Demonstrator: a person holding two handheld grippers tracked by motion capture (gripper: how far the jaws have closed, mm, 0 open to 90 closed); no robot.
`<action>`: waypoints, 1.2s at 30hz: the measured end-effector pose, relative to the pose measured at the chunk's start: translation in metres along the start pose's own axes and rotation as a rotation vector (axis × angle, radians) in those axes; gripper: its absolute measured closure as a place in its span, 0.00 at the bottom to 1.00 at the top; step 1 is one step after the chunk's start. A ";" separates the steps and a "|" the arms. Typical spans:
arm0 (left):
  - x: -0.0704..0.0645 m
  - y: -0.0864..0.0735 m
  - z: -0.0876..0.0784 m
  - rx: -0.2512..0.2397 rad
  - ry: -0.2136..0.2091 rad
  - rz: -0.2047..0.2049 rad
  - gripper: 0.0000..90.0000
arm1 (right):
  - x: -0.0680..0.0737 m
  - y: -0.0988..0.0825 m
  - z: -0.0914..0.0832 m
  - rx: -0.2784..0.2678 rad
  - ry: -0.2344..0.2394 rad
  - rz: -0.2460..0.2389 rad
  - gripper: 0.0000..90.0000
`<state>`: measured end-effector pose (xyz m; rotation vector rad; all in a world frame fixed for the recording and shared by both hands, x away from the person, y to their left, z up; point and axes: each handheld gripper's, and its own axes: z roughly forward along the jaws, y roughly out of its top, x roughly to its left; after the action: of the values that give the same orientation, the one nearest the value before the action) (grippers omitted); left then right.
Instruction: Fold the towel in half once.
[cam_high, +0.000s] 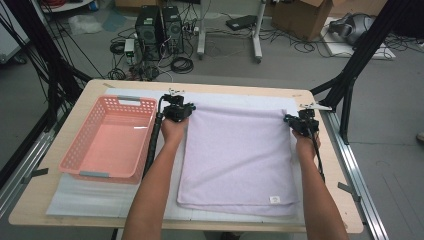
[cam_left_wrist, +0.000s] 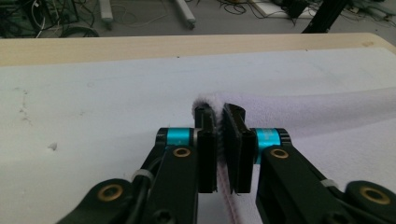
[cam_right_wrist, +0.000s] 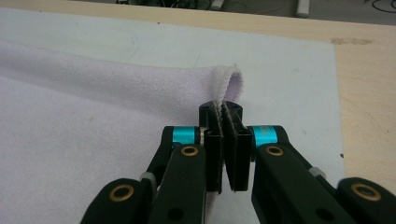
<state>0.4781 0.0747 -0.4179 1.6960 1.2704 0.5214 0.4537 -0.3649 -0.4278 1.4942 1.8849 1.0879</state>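
Both sets of fingers pinch the far corners of a lilac towel (cam_high: 235, 155): the left gripper (cam_left_wrist: 219, 116) on its far-left corner, the right gripper (cam_right_wrist: 224, 112) on its far-right. The towel lies folded on a white mat (cam_high: 90, 195) covering the bench (cam_high: 30, 205), a pink basket (cam_high: 75, 150) to its left.

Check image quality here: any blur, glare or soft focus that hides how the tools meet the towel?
High view: even light, slightly soft, small glare streak inside the pink basket. Left gripper view: left tool sharp, towel pile readable, floor clutter beyond the table blurred. Right gripper view: right tool crisp on the towel's corner, no glare; the white mat looks flat and pale.
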 end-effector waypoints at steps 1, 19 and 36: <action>0.000 0.000 -0.002 0.004 -0.019 0.001 0.79 | 0.000 0.000 0.000 0.003 -0.003 -0.001 0.88; -0.032 -0.022 -0.059 -0.093 -0.162 0.070 0.44 | 0.001 -0.015 -0.076 -0.004 0.055 -0.021 0.59; -0.043 -0.082 -0.134 -0.100 -0.261 0.137 0.46 | 0.034 -0.096 -0.151 -0.014 0.130 -0.070 0.67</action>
<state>0.3165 0.0948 -0.4151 1.7116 0.9325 0.4199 0.2729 -0.3827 -0.4193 1.3686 1.9974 1.1882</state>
